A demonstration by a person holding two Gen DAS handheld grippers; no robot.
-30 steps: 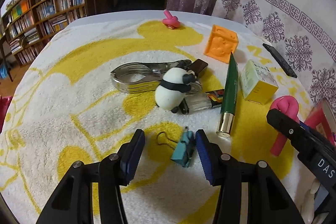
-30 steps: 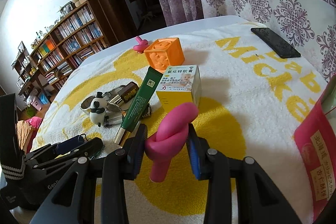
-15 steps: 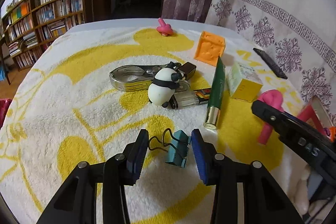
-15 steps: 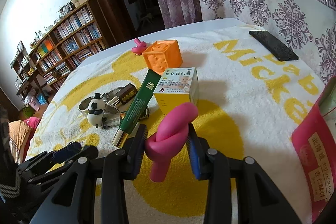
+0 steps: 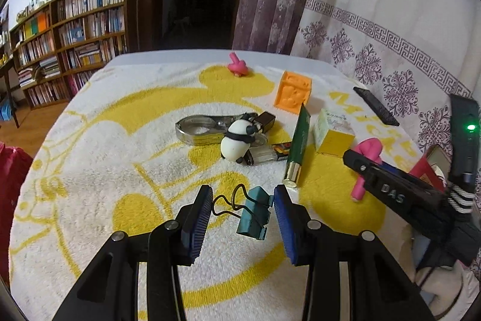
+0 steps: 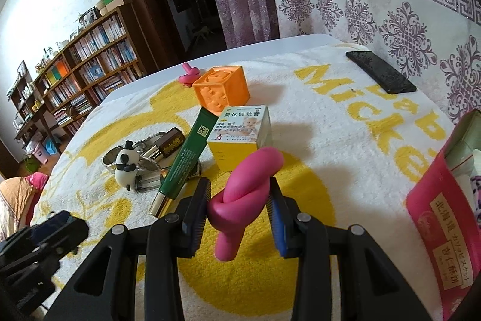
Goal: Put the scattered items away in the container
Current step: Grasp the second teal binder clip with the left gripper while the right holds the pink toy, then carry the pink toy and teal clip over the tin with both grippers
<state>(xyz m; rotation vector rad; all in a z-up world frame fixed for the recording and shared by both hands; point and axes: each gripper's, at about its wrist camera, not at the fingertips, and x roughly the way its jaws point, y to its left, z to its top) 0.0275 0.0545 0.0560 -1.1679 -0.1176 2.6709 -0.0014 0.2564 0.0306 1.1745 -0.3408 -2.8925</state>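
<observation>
- Left gripper (image 5: 242, 212), lower centre of frame, jaws apart around teal binder clip (image 5: 254, 214), wire handles touching the left pad.
- Right gripper (image 6: 239, 205) clamps pink knotted toy (image 6: 243, 194), lower centre.

Open towel (image 5: 90, 170) lies bare on the left gripper's (image 5: 242, 212) left side. Ahead, the panda (image 5: 237, 142), clamp (image 5: 201, 131) and lighter (image 5: 267, 154) bunch together, the green tube (image 5: 297, 146) touching that pile. On its right the right gripper (image 6: 239, 202) crowds in, red box (image 6: 445, 218) just beyond.
</observation>
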